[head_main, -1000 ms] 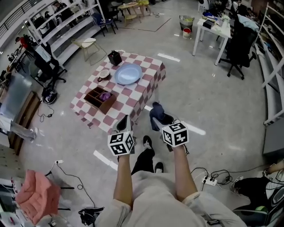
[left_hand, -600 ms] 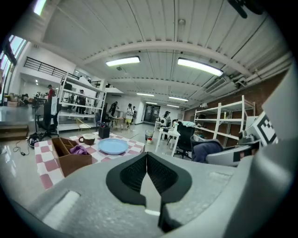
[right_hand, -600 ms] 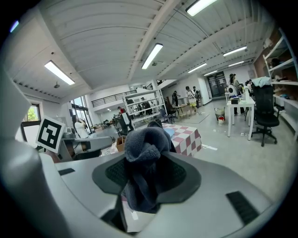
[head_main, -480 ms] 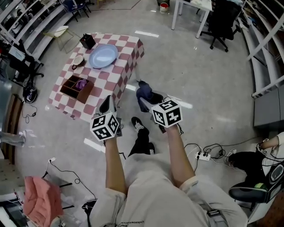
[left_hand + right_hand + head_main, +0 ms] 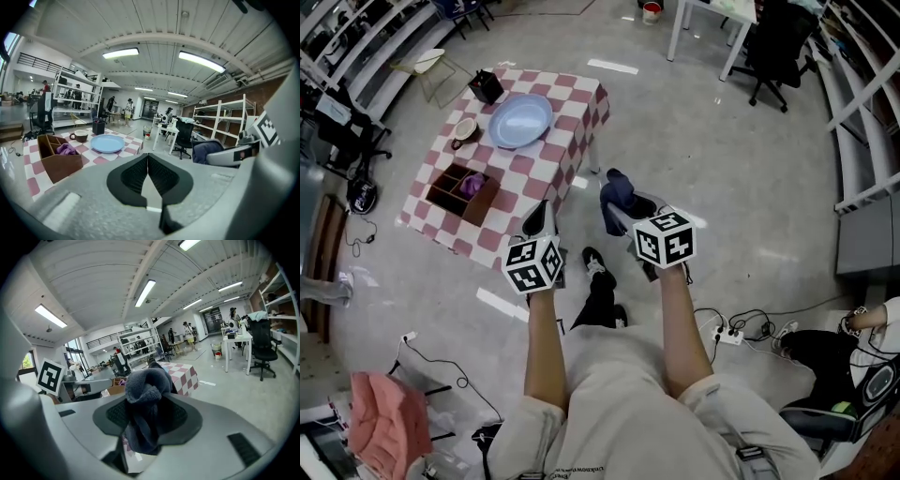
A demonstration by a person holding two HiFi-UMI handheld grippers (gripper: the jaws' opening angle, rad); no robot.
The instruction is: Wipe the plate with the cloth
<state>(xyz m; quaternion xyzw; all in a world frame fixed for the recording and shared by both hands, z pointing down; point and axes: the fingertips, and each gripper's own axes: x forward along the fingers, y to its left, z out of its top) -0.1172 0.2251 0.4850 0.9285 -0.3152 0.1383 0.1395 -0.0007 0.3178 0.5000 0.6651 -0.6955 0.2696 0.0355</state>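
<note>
A light blue plate (image 5: 521, 121) lies on a small table with a red-and-white checked cover (image 5: 558, 159); the left gripper view shows the plate (image 5: 108, 143) too. My right gripper (image 5: 619, 208) is shut on a dark blue cloth (image 5: 616, 189), which bunches up between its jaws in the right gripper view (image 5: 146, 399). My left gripper (image 5: 538, 221) is shut with nothing in it, its jaws pressed together (image 5: 148, 172). Both grippers hang over the floor, short of the table's near edge.
On the table stand a brown divided box (image 5: 461, 193) with a purple rag (image 5: 472, 184), a cup (image 5: 465, 130) and a black holder (image 5: 486, 86). A white desk (image 5: 712, 19) and office chair (image 5: 773, 42) stand beyond. Shelving lines the left. Cables lie on the floor.
The view has shifted as the person steps toward the table: the table now sits closer to the grippers. The cloth stays in the right gripper.
</note>
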